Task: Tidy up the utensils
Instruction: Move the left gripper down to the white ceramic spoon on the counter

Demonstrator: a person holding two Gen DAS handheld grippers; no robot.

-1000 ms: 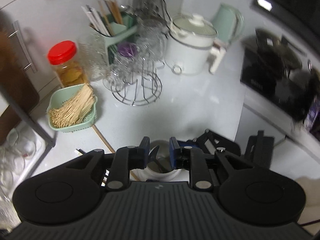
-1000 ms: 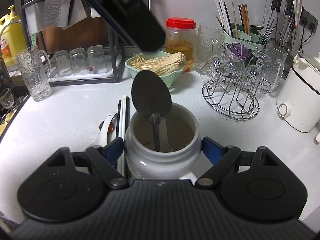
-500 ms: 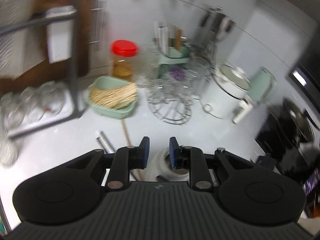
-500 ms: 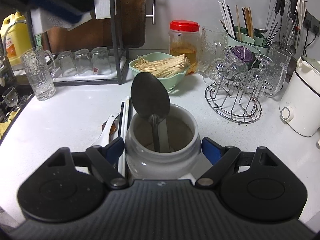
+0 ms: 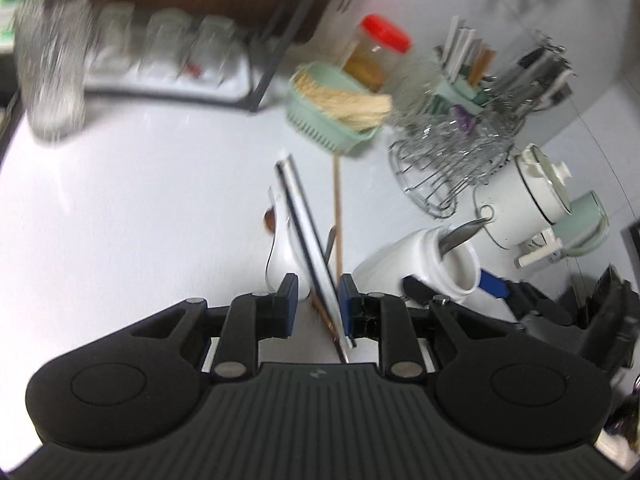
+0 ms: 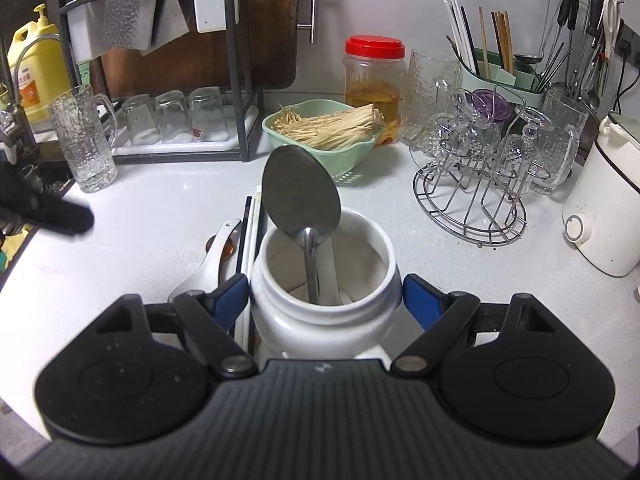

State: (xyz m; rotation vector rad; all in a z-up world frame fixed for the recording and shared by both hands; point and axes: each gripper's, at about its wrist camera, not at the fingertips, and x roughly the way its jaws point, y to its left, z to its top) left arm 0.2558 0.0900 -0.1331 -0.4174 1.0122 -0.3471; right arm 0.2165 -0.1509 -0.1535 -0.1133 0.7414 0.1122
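A white ceramic jar (image 6: 326,312) stands on the counter with a metal spoon (image 6: 302,196) upright in it. My right gripper (image 6: 324,298) has its blue fingers set wide against the jar's two sides. The jar (image 5: 424,268) also shows in the left wrist view. My left gripper (image 5: 318,300) hangs open and empty above several chopsticks (image 5: 308,236) and a white ceramic spoon (image 5: 284,256) lying on the counter left of the jar. The chopsticks (image 6: 250,236) and ceramic spoon (image 6: 208,268) also show in the right wrist view.
A green basket of thin sticks (image 6: 324,130), a red-lidded jar (image 6: 374,80), a wire rack of glasses (image 6: 480,184), a green utensil caddy (image 6: 500,68), a white cooker (image 6: 604,216), a dish rack with glasses (image 6: 176,120) and a glass mug (image 6: 86,144) ring the counter.
My left gripper has swung from over the jar to the left and down, over the chopsticks and ceramic spoon. The right gripper and jar have stayed put.
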